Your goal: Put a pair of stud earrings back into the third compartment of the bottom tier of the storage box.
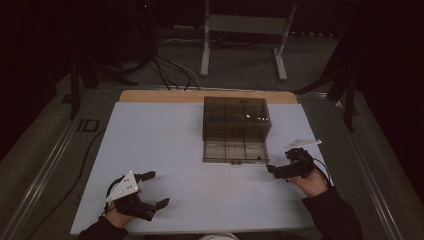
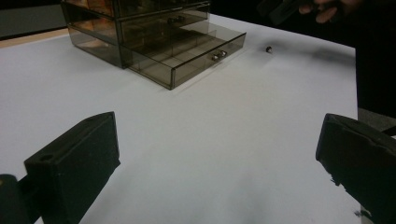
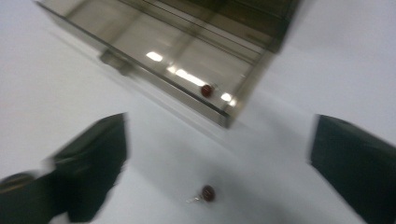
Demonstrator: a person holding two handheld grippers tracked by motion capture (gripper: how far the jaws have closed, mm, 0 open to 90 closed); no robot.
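A smoky see-through drawer box stands mid-table with its bottom drawer pulled out toward me. In the right gripper view a small red bead-like piece lies inside the drawer's near corner. A second red piece with a metal pin lies on the white mat between my right gripper's wide-apart jaws, untouched by either. My right gripper sits just right of the drawer front. My left gripper rests open at the near left with nothing in it. The loose piece also appears past the drawer.
The white mat covers a wooden tabletop whose strip shows at the far edge. A metal stand and cables lie on the floor beyond the table. The person's other hand is at the top of the left gripper view.
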